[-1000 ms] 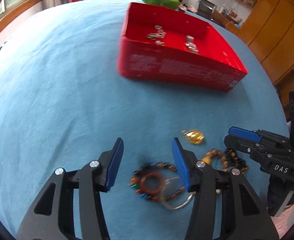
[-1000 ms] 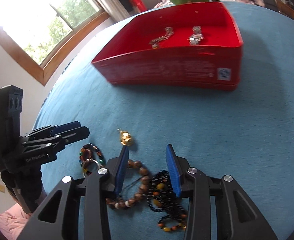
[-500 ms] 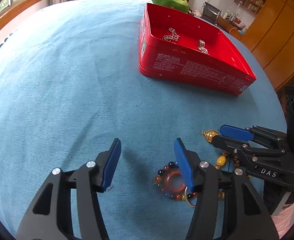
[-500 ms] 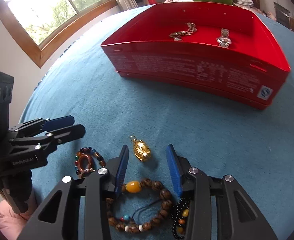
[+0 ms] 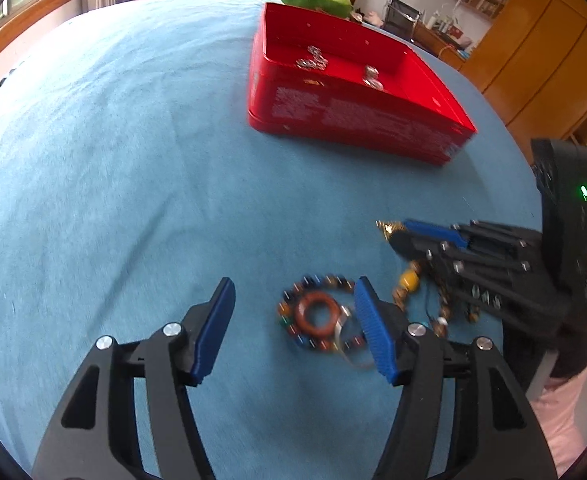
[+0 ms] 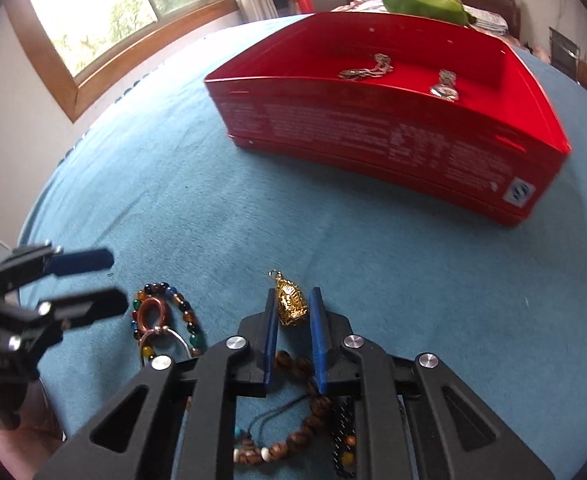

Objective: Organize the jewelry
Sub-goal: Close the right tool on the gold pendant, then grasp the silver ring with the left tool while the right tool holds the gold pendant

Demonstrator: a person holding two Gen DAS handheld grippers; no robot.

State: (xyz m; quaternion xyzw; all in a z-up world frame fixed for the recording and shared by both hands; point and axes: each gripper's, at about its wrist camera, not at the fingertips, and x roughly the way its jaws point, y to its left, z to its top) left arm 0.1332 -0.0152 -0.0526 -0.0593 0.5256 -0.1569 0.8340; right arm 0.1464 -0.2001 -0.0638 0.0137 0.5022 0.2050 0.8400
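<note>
Right gripper (image 6: 291,316): the two blue pads stand narrow, one on each side of the small gold filigree pendant (image 6: 290,305). The pendant lies on the blue cloth-covered table (image 6: 213,200), its long axis running straight along the fingers, loop end pointing away toward the red rectangular tin tray (image 6: 393,136). Pads appear to touch or nearly touch its flanks; firm contact cannot be confirmed from either view, so the grip is judged closing or just closed.

Left gripper (image 5: 293,320): fingers wide apart, holding nothing, low over the multicoloured bead bracelet with a reddish-brown ring (image 5: 317,316), which lies just inside the right-hand finger, not centred in the gap.

Governing relation: the tray lies well ahead of the right gripper and slightly to its right, with bare cloth between. It holds a silver chain (image 6: 367,69) and a silver watch-like piece (image 6: 445,86), with open floor beside them.

The wooden bead bracelet (image 6: 293,432) lies beneath the right gripper, behind the pendant, and may snag on lift.
</note>
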